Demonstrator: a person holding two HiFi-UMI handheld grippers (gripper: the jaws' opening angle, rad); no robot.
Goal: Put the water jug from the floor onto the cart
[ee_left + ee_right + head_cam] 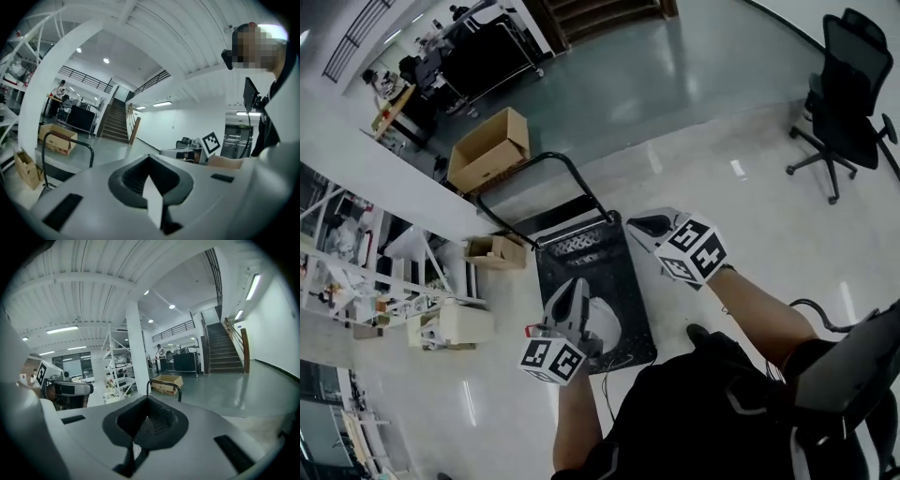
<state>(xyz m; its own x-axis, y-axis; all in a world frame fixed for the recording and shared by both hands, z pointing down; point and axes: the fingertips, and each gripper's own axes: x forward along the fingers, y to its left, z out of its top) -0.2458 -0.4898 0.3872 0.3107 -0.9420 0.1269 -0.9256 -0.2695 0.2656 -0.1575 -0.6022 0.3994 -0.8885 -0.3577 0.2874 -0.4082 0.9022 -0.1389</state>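
The black platform cart (623, 272) stands just ahead of me on the pale floor, its loop handle (539, 173) on the far side. A pale round shape on its near deck looks like the water jug (606, 322) seen from above, partly hidden by my left gripper. My left gripper (575, 283) hangs over the deck above the jug, jaws together, holding nothing. My right gripper (639, 223) is raised over the cart's far right corner, shut and empty. Both gripper views look level across the hall; neither shows the jug.
A large open cardboard box (490, 150) lies beyond the handle, a smaller one (497, 251) to the cart's left. White shelving (356, 272) and a white box (455, 325) fill the left side. An office chair (848, 94) stands far right. A staircase (225, 345) rises behind.
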